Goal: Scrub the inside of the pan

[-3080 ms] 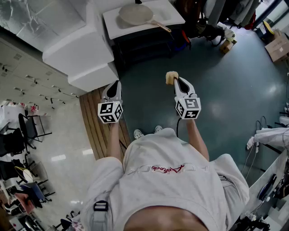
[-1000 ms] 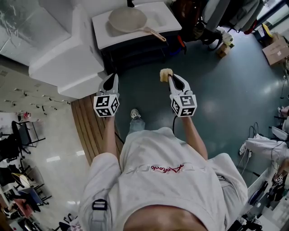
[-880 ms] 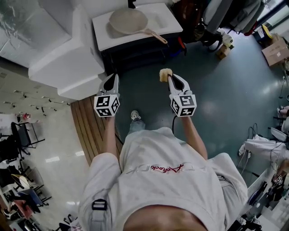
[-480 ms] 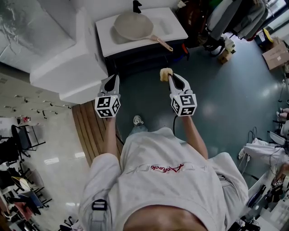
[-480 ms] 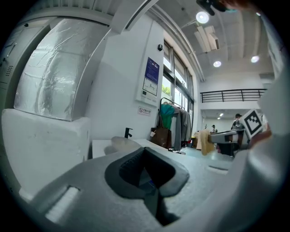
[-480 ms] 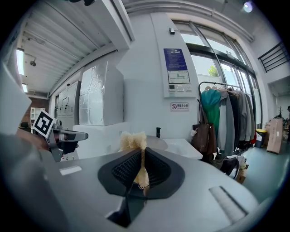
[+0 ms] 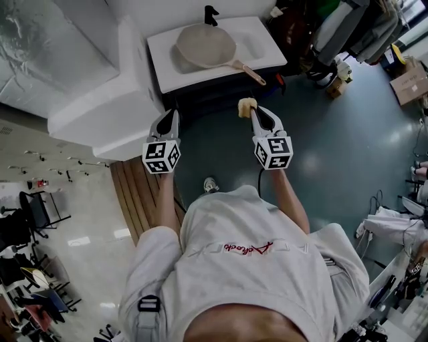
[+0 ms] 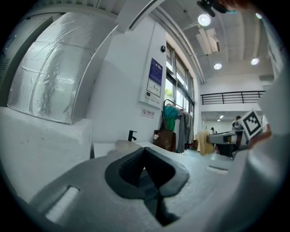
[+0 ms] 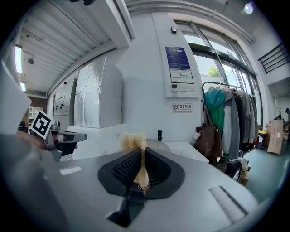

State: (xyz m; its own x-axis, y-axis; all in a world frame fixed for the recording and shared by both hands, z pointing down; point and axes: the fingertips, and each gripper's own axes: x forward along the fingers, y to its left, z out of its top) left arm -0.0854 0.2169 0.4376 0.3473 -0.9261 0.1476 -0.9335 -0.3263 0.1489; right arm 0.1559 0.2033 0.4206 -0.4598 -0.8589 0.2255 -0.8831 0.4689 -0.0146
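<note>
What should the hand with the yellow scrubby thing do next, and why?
Probably carry the right gripper forward to the pan. Its jaws are shut on the scrubber, but the pan lies on the white counter ahead, well apart from both grippers. The left gripper is shut and empty.

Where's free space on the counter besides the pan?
Bare strip on the counter left of and in front of the pan, up to its handle. Right side holds what looks like a basin; faucet crowds the back.
</note>
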